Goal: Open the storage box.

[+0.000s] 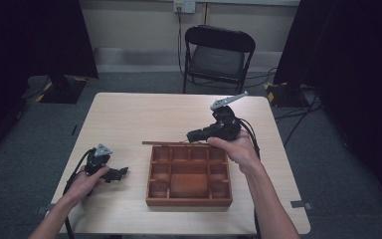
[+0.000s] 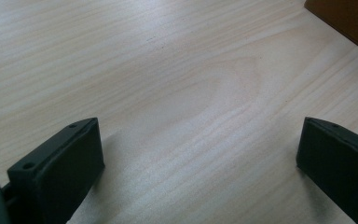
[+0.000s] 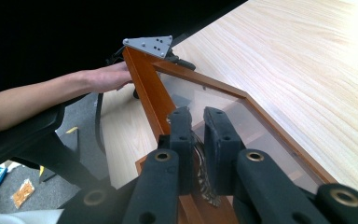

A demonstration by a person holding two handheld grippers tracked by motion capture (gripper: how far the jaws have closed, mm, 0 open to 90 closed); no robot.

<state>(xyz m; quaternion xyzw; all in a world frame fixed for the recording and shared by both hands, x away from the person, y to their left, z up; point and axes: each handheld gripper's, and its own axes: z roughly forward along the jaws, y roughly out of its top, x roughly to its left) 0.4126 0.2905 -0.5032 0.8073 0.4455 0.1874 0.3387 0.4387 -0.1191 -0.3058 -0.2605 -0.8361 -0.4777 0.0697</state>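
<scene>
**Glazed lid held level over the wooden compartment box**

The lid (image 3: 200, 93), a reddish wood frame around a clear pane, is pinched at its edge by the right gripper (image 1: 195, 135), jaws narrow on the frame (seen edge-on in the high view as a thin strip (image 1: 176, 143) just above the box's far side). The wooden box (image 1: 189, 201) sits right of centre on the pale, grained table (image 1: 144, 112), its square compartments uncovered. The left gripper (image 1: 122, 172) rests on the table left of the box, jaws wide, with bare tabletop around it.
</scene>
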